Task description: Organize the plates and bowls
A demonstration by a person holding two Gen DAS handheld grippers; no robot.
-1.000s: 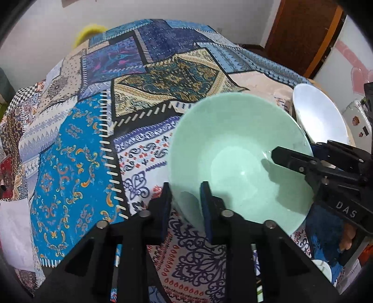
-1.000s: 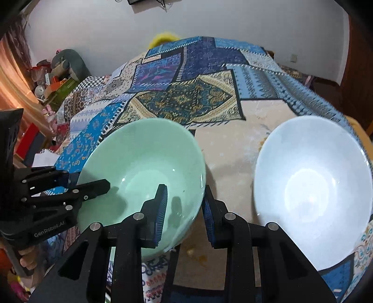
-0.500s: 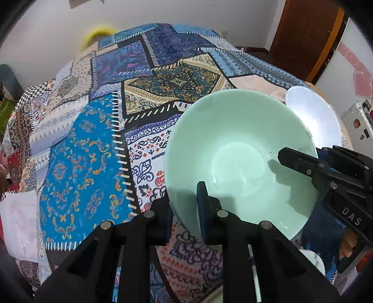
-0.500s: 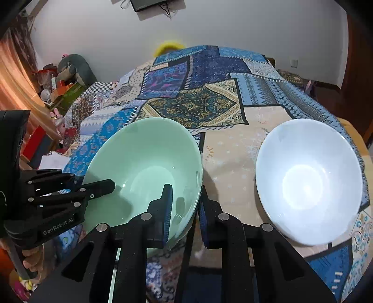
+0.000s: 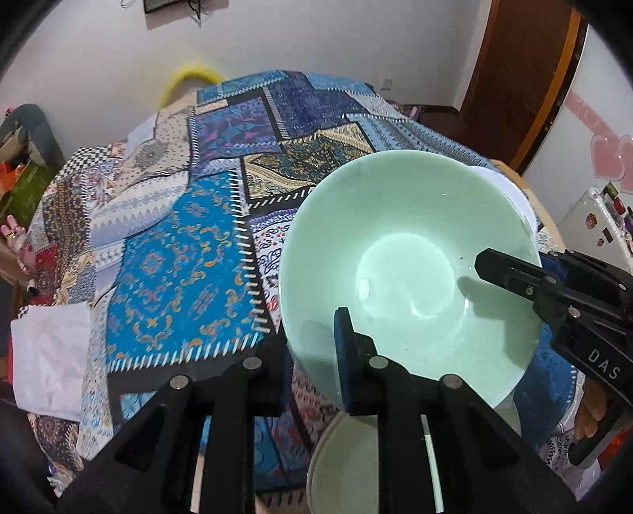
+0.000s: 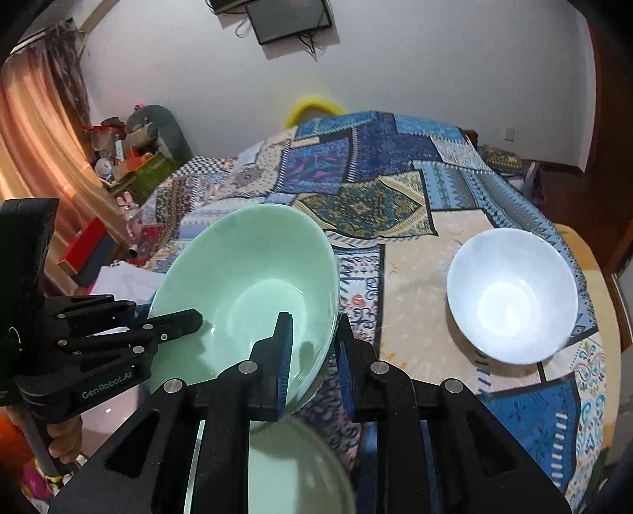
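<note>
Above the near edge of the patchwork tablecloth, a mint-green bowl is held clear of the cloth, tilted, by two handheld grippers at once. The left gripper has its fingers closed narrowly on the bowl's near-left rim, one blue pad inside the bowl and the other outside the wall. The right gripper clamps the opposite rim the same way, its fingers drawn close with the bowl wall between them.

Legible markings: the right gripper's body, seen from the left wrist view, carries the white letters "DAS"; the left gripper's body, seen from the right wrist view, reads "GenRobot.AI".

A white bowl stands upright on the cloth, well apart to the right of the green one. Directly below the held bowl, at the table's near edge, a second pale green dish is partly visible; its full shape cannot be determined.

Surroundings: a dark wall-mounted screen with trailing cables, a brown door, pink heart stickers on the wall, and a white sheet on the cloth's left edge.
</note>
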